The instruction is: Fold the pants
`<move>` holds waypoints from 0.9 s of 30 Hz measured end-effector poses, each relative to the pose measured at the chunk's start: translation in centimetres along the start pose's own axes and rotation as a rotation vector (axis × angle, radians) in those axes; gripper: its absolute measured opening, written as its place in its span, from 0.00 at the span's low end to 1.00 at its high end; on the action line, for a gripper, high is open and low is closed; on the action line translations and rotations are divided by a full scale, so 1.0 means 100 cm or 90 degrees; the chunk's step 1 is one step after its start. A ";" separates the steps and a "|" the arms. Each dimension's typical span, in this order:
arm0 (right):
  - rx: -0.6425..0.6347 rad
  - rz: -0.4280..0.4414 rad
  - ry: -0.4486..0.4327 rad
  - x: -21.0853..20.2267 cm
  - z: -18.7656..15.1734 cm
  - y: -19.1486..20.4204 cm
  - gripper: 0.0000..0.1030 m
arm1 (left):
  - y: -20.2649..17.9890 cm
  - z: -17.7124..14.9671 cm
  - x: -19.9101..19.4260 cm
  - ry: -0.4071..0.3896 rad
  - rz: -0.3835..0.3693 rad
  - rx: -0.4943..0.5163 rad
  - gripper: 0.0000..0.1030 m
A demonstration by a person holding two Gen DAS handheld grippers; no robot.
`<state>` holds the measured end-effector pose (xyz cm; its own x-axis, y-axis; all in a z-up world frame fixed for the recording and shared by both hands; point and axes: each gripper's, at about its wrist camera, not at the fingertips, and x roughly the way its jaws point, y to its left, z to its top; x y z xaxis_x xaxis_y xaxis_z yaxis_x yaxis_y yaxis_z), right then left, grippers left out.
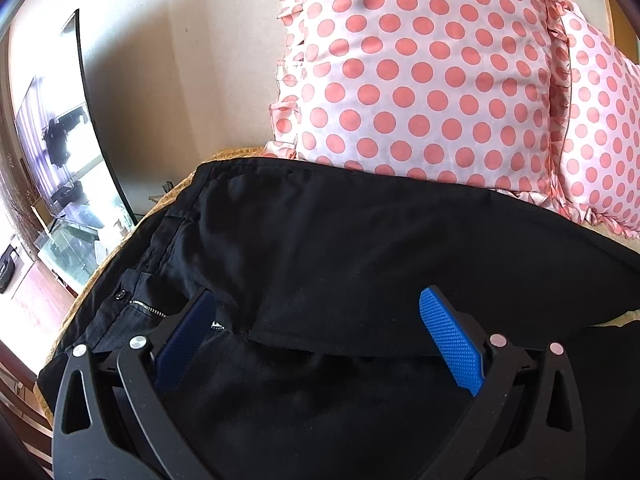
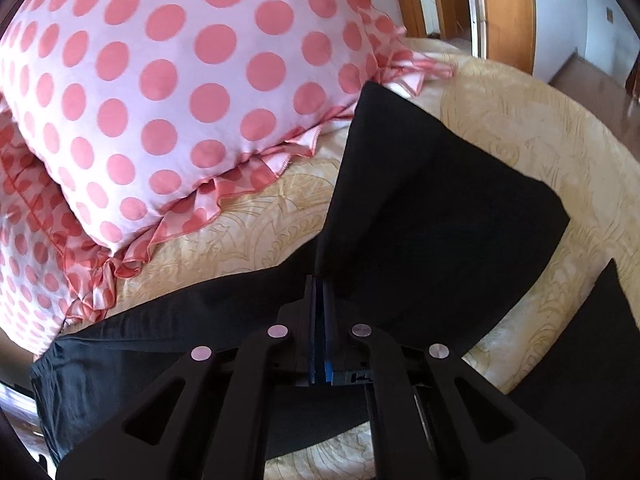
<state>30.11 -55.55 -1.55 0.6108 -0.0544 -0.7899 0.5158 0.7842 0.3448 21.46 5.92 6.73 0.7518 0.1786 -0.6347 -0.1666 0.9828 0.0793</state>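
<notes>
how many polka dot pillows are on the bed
2. A big pillow leans behind the black pants; a second pillow sits beside it at the right edge. Others may be out of view.

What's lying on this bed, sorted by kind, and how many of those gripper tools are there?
Polka-dot pillows: 2, one large and one beside it
Black pants: 1
Grippers: 2, the left gripper and the right gripper
Total: 5

Pants (image 1: 340,248) matt black cloth; pillow (image 1: 420,72) smooth sheen; bedspread (image 2: 520,132) embossed.
</notes>
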 end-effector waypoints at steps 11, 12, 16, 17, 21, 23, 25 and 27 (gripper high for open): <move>0.056 0.052 0.011 0.003 0.004 -0.011 0.05 | 0.002 0.000 0.005 0.023 -0.001 -0.014 0.98; 0.059 0.056 0.013 0.003 0.004 -0.011 0.07 | 0.001 0.000 0.005 0.022 0.000 -0.011 0.98; 0.067 0.065 0.013 0.004 0.005 -0.013 0.11 | -0.005 -0.001 0.003 0.016 0.008 0.004 0.98; 0.069 0.066 0.014 0.005 0.006 -0.012 0.12 | -0.006 -0.001 0.002 0.014 0.009 0.007 0.98; 0.074 0.076 0.005 0.005 0.007 -0.012 0.16 | -0.008 -0.002 0.003 0.015 0.009 0.011 0.98; 0.050 0.065 -0.006 0.006 0.006 -0.008 0.15 | -0.007 -0.002 0.003 0.019 0.008 0.008 0.98; 0.049 0.075 -0.011 0.006 0.003 -0.009 0.03 | -0.005 -0.003 0.003 0.022 0.008 0.005 0.98; 0.061 0.098 -0.016 0.002 0.001 -0.014 0.02 | -0.003 -0.003 0.002 0.021 0.012 0.004 0.98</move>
<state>29.59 -56.69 -2.13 0.7012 0.0449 -0.7115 0.4692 0.7224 0.5080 21.46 5.68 6.33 0.7270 0.1949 -0.6584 -0.1762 0.9797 0.0955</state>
